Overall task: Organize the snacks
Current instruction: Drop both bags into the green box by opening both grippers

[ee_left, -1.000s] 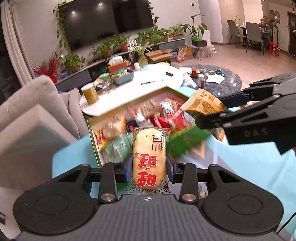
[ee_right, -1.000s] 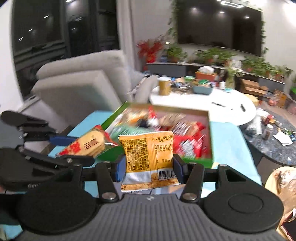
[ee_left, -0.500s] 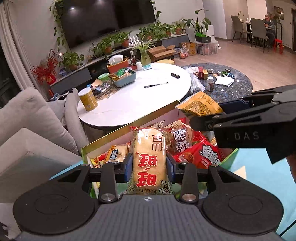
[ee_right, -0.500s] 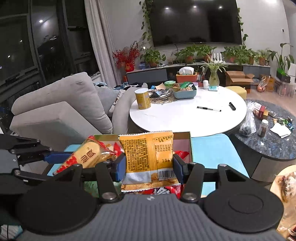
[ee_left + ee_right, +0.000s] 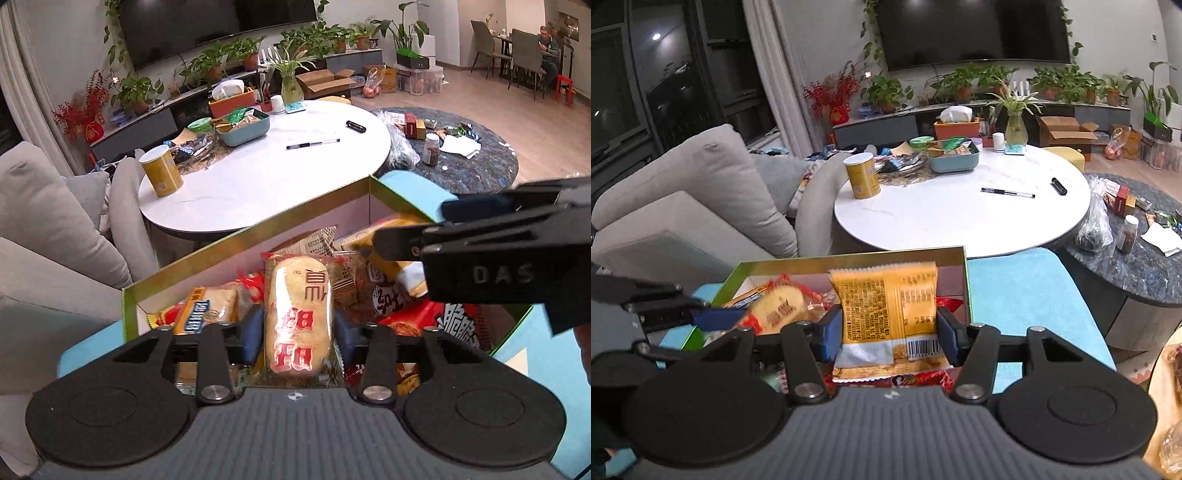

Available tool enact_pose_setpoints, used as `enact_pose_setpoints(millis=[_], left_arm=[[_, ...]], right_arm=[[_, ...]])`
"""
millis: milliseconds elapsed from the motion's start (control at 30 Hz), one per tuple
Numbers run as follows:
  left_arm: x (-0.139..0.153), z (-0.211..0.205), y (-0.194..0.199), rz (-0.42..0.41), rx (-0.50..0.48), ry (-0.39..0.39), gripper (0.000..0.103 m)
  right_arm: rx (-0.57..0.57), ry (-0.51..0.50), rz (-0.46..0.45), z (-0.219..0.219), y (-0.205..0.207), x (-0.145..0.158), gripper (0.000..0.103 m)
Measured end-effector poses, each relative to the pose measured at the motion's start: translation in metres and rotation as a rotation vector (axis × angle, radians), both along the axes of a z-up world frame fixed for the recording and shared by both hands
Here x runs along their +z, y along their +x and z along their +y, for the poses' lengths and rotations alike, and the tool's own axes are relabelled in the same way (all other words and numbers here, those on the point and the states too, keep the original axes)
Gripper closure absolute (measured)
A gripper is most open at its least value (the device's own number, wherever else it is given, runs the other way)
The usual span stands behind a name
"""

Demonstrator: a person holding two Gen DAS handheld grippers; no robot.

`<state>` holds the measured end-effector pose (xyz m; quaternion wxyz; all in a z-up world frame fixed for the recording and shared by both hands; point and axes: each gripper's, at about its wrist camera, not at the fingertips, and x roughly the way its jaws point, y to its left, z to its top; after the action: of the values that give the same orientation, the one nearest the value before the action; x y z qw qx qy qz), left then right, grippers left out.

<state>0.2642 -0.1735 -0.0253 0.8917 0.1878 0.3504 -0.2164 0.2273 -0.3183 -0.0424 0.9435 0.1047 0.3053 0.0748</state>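
Left gripper [image 5: 298, 334]: closed on a clear rice cracker packet [image 5: 298, 314] with red characters, its blue pads pressed to both long sides; packet upright between the fingers.
Right gripper [image 5: 889, 329]: clamped on an orange snack packet [image 5: 888, 314], barcode side facing the camera, blue pads against its two edges.
Packets' place: both are held over the open snack box [image 5: 236, 243], the cracker packet towards its left half, the orange one nearer its far right corner.
Snack box: green-and-gold rim, pink inner walls, crowded with red and yellow packets; it sits on a turquoise surface [image 5: 1015, 291].
Beyond the box: white round table [image 5: 960, 218] carrying a yellow canister [image 5: 862, 176], a teal tray [image 5: 955, 159] and a pen [image 5: 1007, 192].
Left of the table: grey sofa [image 5: 701, 192].
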Motion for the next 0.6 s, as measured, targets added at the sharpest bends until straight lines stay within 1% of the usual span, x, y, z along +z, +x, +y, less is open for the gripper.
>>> enact_pose_setpoints(millis=[33,133,167,233,300,433,600], left_arm=[[-0.003,-0.001,-0.001,-0.012,0.006,0.015,0.048],[-0.004,0.000,-0.006,-0.060,0.013,0.042,0.040],[-0.003,0.002,-0.006,-0.060,0.017,0.042,0.038],[0.000,0.005,-0.007,-0.056,0.036,0.035,0.030],[0.003,0.008,-0.009,-0.059,0.046,0.037,0.027],[0.010,0.015,-0.021,-0.077,0.055,0.036,0.018],[0.021,0.029,-0.039,-0.088,0.062,0.014,0.017]], right_arm=[[-0.010,0.006,-0.004,-0.001,-0.001,-0.001,0.011],[-0.021,0.018,-0.023,-0.003,-0.006,0.000,0.011],[-0.016,0.015,-0.025,-0.003,-0.007,0.000,0.011],[-0.015,0.009,-0.034,-0.001,-0.012,0.003,0.011],[-0.012,0.012,-0.038,0.000,-0.016,0.006,0.011],[-0.006,0.016,-0.048,0.001,-0.025,0.012,0.010],[-0.011,0.029,-0.043,0.002,-0.044,0.016,0.008]])
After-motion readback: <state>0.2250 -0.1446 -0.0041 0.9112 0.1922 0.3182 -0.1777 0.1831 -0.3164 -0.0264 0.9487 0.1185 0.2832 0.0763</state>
